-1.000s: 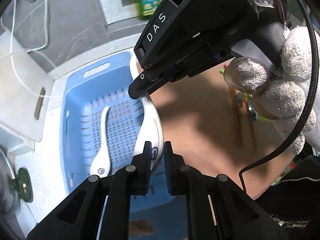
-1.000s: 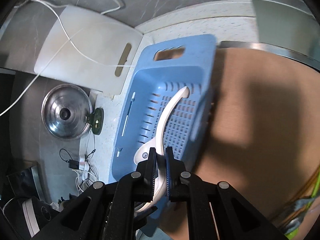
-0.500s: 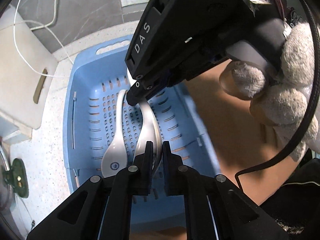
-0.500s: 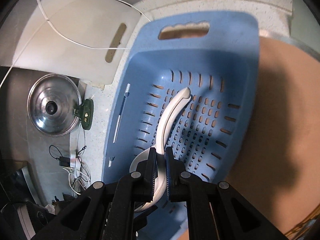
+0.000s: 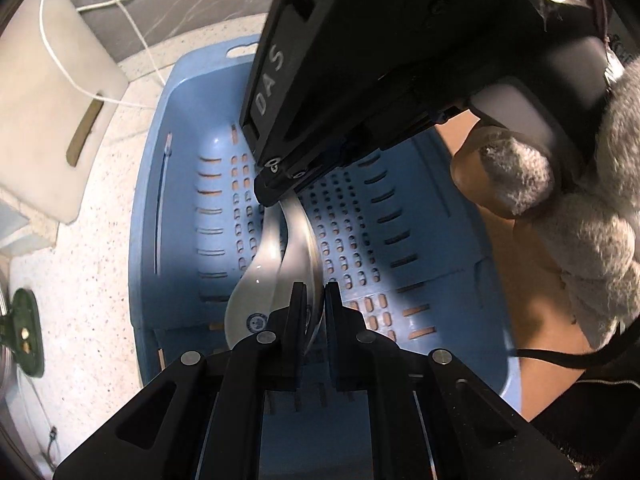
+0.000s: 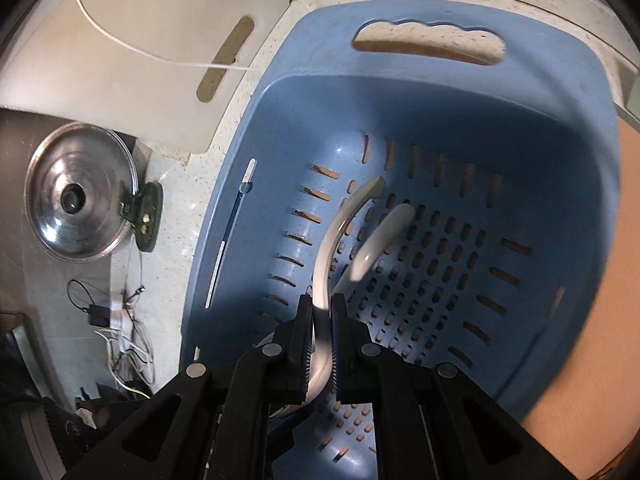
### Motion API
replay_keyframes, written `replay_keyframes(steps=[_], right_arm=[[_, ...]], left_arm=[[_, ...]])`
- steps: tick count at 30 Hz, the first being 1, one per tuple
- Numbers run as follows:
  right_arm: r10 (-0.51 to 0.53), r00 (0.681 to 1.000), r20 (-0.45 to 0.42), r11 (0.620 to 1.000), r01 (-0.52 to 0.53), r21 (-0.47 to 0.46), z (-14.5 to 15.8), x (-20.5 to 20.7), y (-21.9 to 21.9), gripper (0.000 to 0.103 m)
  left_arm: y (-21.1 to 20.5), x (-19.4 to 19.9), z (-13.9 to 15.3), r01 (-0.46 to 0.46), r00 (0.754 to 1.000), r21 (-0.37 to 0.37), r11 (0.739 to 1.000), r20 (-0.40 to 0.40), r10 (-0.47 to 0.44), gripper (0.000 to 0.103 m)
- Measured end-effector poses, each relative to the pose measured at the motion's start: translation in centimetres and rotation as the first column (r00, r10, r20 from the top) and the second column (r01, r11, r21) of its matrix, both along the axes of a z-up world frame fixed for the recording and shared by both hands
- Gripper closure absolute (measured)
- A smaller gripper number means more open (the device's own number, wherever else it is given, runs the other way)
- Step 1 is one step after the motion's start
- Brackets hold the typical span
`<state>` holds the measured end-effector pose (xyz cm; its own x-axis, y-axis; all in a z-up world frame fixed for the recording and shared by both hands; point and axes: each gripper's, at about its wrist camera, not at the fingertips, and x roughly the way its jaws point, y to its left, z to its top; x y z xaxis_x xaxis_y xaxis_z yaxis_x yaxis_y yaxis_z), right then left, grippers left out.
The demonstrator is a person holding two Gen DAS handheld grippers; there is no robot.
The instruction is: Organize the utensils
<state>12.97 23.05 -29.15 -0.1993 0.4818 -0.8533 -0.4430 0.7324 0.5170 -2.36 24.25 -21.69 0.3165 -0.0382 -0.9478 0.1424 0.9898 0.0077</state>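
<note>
Both grippers are over the blue basket, each carrying one white spoon. The left gripper has its jaws closed almost fully on the bowl end of its spoon, whose handle runs forward and up toward the other tool. The right gripper is likewise clamped nearly shut on the handle of the second spoon, with the curved handle tip reaching out over the perforated floor of the basket. In the left wrist view the two spoons lie close alongside one another, the second one's bowl low at the near end of the basket; whether either touches the basket floor cannot be told. Holding both pieces down inside the walls, parallel and pointing the same way, appears intended to lay them together as a pair rather than drop them loose. The basket sits on the speckled bench, beside a white cutting board and a steel pot lid; a gloved hand grips the right tool. Judged stage: placement under way, release not yet made.
</note>
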Motion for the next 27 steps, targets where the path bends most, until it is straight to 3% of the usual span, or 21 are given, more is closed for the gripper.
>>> replay_keyframes(steps=[11,14,16,23,27], right_arm=[[0.003,1.0,-0.001,1.0,-0.003,-0.028,-0.9,0.3,1.3,0.091],[-0.008,1.0,-0.006,1.0,0.008,-0.021,-0.6,0.8,0.8,0.078],[-0.01,1.0,0.003,1.0,0.01,-0.012,-0.1,0.9,0.5,0.075],[0.012,0.998,0.067,0.999,-0.015,0.048,3.9,1.0,-1.9,0.064],[0.029,0.994,0.104,0.993,-0.04,0.111,6.8,0.5,-3.8,0.063]], left_arm=[[1.0,0.1,-0.6,-0.043,0.999,-0.003,0.999,-0.007,0.043,0.095],[1.4,-0.1,-0.6,-0.054,0.999,-0.002,0.999,-0.007,0.054,0.095],[1.7,-0.1,-0.4,-0.063,0.998,-0.003,0.998,-0.004,0.063,0.095],[2.5,-1.2,1.2,-0.106,0.994,0.0,0.994,0.013,0.106,0.088],[2.5,-2.3,3.0,-0.147,0.988,0.007,0.989,0.047,0.147,0.088]])
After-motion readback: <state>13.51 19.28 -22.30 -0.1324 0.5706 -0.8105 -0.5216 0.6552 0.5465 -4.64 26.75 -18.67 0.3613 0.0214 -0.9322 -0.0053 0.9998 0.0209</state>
